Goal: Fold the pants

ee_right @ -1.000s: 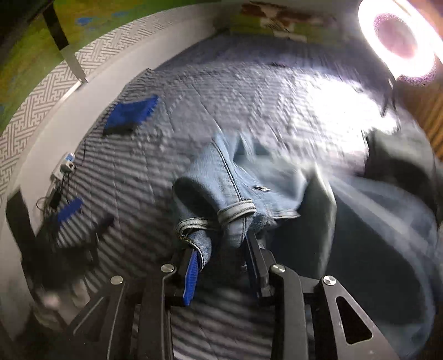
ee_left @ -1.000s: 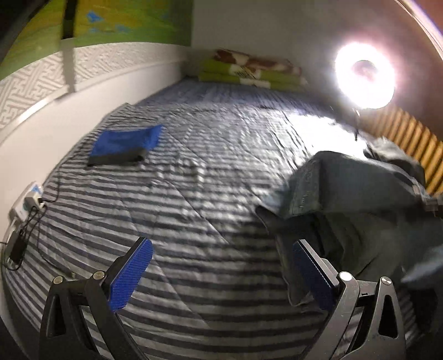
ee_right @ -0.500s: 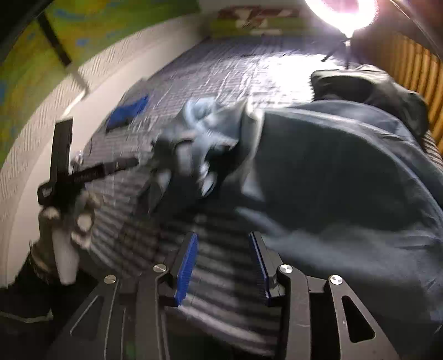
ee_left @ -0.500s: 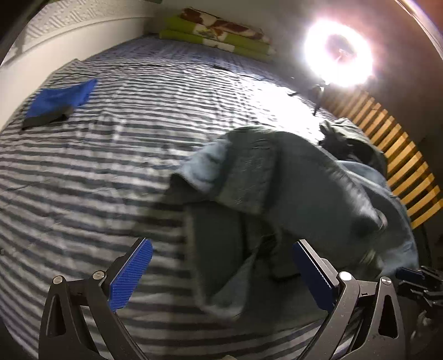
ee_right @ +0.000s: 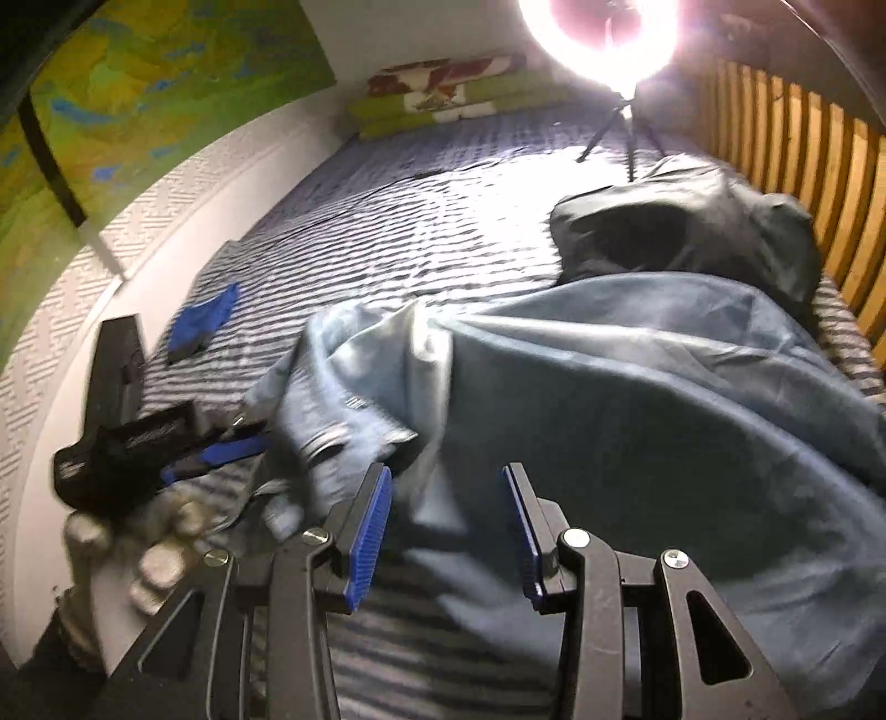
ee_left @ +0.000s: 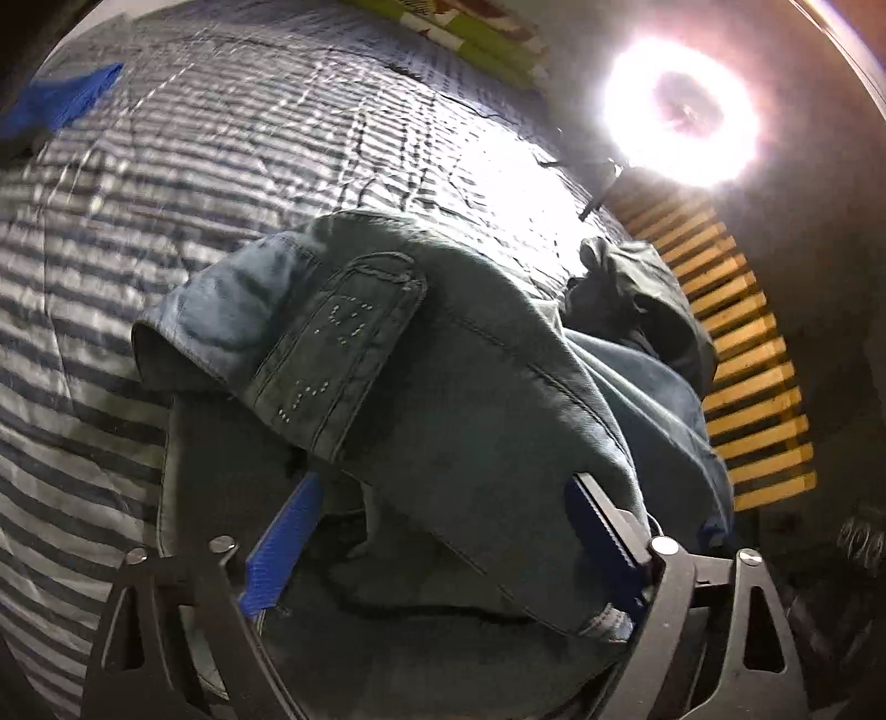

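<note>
Left wrist view. We see a bed covered by a grey-and-white striped quilt [ee_left: 183,183], lit by a ring light [ee_left: 678,113] at its far right corner, with a wooden slatted rail [ee_left: 742,387] along the right edge. Folded green pillows [ee_left: 482,39] lie at the far end, and a blue cloth [ee_left: 61,99] lies near the far left edge. The jeans [ee_left: 443,354] lie in a rumpled heap at the near right part of the bed, a stitched back pocket [ee_left: 343,343] facing up; a darker garment [ee_left: 642,288] lies just beyond them by the rail. The left gripper [ee_left: 443,531] stands spread wide, its jaws having just been closing a little; a fold of denim lies between the blue pads [ee_left: 282,537], but we cannot tell whether they press on it.

Right wrist view. We see the same quilt [ee_right: 387,232], a green painted wall panel [ee_right: 138,94] on the left, and the ring light [ee_right: 601,33] on its tripod [ee_right: 614,127] at the far end. The jeans [ee_right: 637,387] spread over the near right part of the bed, blurred at their left end. The right gripper [ee_right: 448,531] is partly spread, its jaws having just been opening a little; denim lies below and between the pads [ee_right: 368,537] without being pinched. At the left edge a gloved hand [ee_right: 149,537] holds the left gripper [ee_right: 221,451] against the denim.
</note>
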### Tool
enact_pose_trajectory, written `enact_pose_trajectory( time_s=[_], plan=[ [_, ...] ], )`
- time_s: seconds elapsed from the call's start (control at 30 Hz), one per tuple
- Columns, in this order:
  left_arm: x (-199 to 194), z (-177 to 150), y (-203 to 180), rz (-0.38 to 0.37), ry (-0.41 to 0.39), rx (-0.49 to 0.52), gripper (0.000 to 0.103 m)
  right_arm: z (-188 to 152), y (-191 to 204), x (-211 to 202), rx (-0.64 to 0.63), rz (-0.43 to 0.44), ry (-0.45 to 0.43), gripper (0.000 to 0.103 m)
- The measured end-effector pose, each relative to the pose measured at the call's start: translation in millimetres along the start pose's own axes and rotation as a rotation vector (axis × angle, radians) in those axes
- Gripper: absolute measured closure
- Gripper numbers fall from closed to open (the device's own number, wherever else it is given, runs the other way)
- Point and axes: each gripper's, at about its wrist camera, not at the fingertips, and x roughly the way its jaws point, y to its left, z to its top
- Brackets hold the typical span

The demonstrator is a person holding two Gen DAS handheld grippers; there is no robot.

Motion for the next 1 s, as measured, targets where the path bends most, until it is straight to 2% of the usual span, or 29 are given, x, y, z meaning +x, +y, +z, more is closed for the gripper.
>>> enact_pose_trajectory(
  time_s=[0.07,0.13,0.17,0.2,0.3,0.33,0.4,0.43,0.47,0.5,0.53,0.57,0.6,0.63,0.7,0.83,1.0],
  plan=[
    [2.1,0.8,-8.0,0.029,0.005,0.038,0.014,5.9,-10.7,-4.3,-0.012,-0.066,-0.03,0.059],
    [11.8,6.1,-14.4,0.033,0.048,0.031,0.013,14.7,-24.4,-5.4,-0.05,-0.16,-0.054,0.045],
    [18.7,8.9,-15.9,0.022,0.076,0.017,0.008,18.4,-30.1,-3.6,-0.076,-0.196,-0.05,0.039],
    [30.1,12.7,-17.1,0.01,0.12,-0.007,0.004,22.8,-36.6,0.3,-0.104,-0.232,-0.036,0.038],
    [51.2,16.1,-18.2,0.021,0.143,-0.046,0.005,32.5,-49.5,17.3,-0.186,-0.33,0.028,0.031],
    [56.2,16.8,-20.2,0.032,0.138,-0.032,0.007,34.5,-53.6,26.3,-0.21,-0.346,0.056,0.03],
    [62.5,16.1,-21.5,0.063,0.144,-0.002,0.034,32.3,-57.8,44.9,-0.25,-0.37,0.12,0.029],
    [61.8,15.2,-19.7,0.067,0.144,-0.002,0.041,29.5,-57.6,54.0,-0.273,-0.378,0.147,0.029],
    [59.1,14.3,-17.6,0.062,0.144,0.003,0.053,25.1,-55.9,60.2,-0.298,-0.39,0.164,0.029],
    [54.6,13.9,-15.7,0.062,0.14,0.016,0.063,21.3,-53.4,64.2,-0.32,-0.403,0.176,0.037],
    [47.6,13.8,-12.9,0.07,0.131,0.03,0.067,18.7,-50.7,65.6,-0.338,-0.406,0.181,0.047],
    [40.0,14.8,-10.0,0.079,0.117,0.038,0.077,16.3,-45.9,63.5,-0.354,-0.398,0.18,0.073],
    [32.3,15.6,-6.6,0.09,0.099,0.043,0.085,15.6,-41.4,59.7,-0.359,-0.4,0.173,0.09],
    [24.1,17.8,-0.7,0.096,0.076,0.049,0.09,15.7,-38.5,54.3,-0.356,-0.396,0.16,0.095],
    [1.3,20.7,8.9,0.102,0.035,0.048,0.095,18.5,-30.3,37.1,-0.334,-0.37,0.12,0.099],
    [-58.1,34.9,35.1,0.117,-0.069,0.023,0.096,32.9,-11.5,6.9,-0.339,-0.403,0.014,0.1],
    [-129.4,62.6,67.5,0.108,-0.173,-0.041,0.097,80.6,13.5,-29.4,-0.278,-0.439,-0.127,0.1]
  ],
)
